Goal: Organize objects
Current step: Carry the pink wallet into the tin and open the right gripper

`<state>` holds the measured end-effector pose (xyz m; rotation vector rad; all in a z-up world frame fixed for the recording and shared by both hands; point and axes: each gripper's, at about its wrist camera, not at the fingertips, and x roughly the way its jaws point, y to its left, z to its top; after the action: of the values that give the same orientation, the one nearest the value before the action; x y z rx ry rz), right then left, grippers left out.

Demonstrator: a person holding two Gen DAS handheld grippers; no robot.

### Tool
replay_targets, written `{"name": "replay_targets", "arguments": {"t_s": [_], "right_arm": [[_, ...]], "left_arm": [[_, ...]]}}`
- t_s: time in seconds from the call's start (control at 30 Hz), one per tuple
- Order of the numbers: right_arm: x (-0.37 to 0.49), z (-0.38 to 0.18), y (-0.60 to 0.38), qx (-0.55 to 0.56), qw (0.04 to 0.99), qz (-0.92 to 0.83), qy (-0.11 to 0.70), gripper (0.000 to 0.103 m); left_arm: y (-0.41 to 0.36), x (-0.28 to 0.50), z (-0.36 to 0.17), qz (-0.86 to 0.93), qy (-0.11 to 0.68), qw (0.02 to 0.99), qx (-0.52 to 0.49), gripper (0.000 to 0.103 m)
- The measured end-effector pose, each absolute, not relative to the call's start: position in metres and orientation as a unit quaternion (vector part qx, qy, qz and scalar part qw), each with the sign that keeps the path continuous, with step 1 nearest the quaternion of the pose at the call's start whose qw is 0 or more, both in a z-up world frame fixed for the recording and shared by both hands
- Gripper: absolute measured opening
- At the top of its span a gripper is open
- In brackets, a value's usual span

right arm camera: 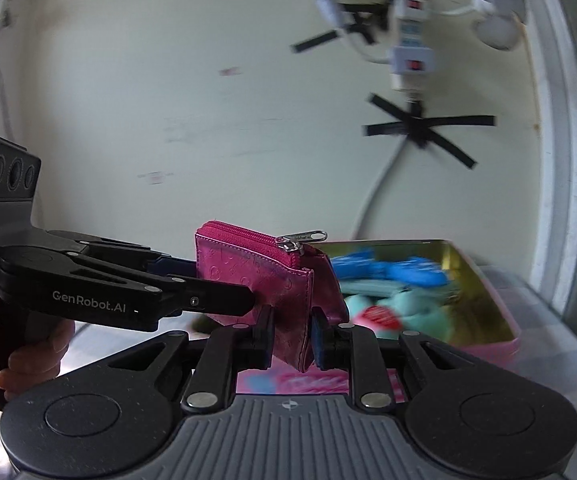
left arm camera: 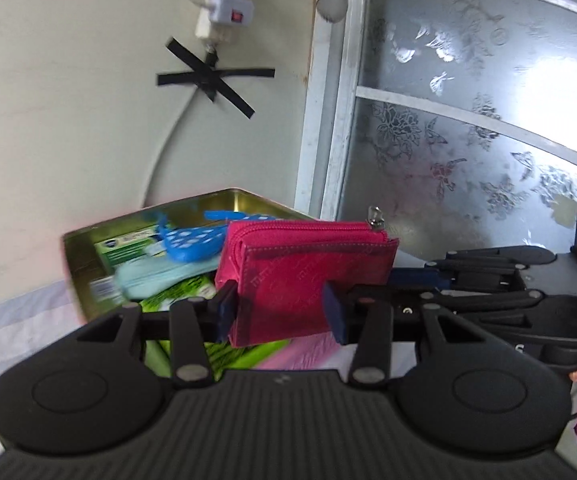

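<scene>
both the left gripper (left arm camera: 282, 310) and right gripper (right arm camera: 291, 336) were clenched on the pink zip pouch (left arm camera: 308, 268), held between their jaws above the tin (left arm camera: 84, 268).

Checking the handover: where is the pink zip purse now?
The pink zip purse hangs clamped between both grippers, left gripper and right gripper, before the open tin.

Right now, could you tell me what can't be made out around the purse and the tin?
- Tin contents, right wrist view: motion blur leaves blue and mint shapes only.
- Tin's near side, left wrist view: hidden behind the pink purse and left gripper.
- Print on the green packets: too small and blurred.
- What the tin stands on: blurred in both views.
</scene>
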<state>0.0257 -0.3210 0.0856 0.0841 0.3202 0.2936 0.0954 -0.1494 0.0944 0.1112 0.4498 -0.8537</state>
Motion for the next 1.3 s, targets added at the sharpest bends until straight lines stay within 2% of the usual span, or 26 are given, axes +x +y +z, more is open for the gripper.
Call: {"name": "replay_targets", "arguments": {"t_s": [0.3, 0.43, 0.93, 1.0, 1.23, 1.3], "right_arm": [[0.075, 0.073, -0.389, 0.059, 0.976, 0.1, 0.185, 0.017], [0.085, 0.066, -0.404, 0.059, 0.979, 0.051, 0.188, 0.026], [0.058, 0.069, -0.403, 0.103, 0.982, 0.04, 0.154, 0.027], [0.051, 0.071, -0.398, 0.109, 0.981, 0.043, 0.153, 0.027], [0.031, 0.07, -0.376, 0.124, 0.977, 0.056, 0.165, 0.028], [0.026, 0.069, -0.37, 0.132, 0.975, 0.059, 0.167, 0.029]], "left_arm": [[-0.219, 0.128, 0.078, -0.41, 0.257, 0.873, 0.062, 0.048], [-0.223, 0.122, 0.072, -0.39, 0.258, 0.881, 0.076, 0.052], [-0.183, 0.081, 0.086, -0.307, 0.256, 0.913, 0.076, 0.056], [-0.176, 0.074, 0.084, -0.287, 0.26, 0.918, 0.081, 0.06], [-0.149, 0.055, 0.078, -0.239, 0.266, 0.93, 0.083, 0.06], [-0.141, 0.05, 0.076, -0.227, 0.265, 0.934, 0.083, 0.063]]}}
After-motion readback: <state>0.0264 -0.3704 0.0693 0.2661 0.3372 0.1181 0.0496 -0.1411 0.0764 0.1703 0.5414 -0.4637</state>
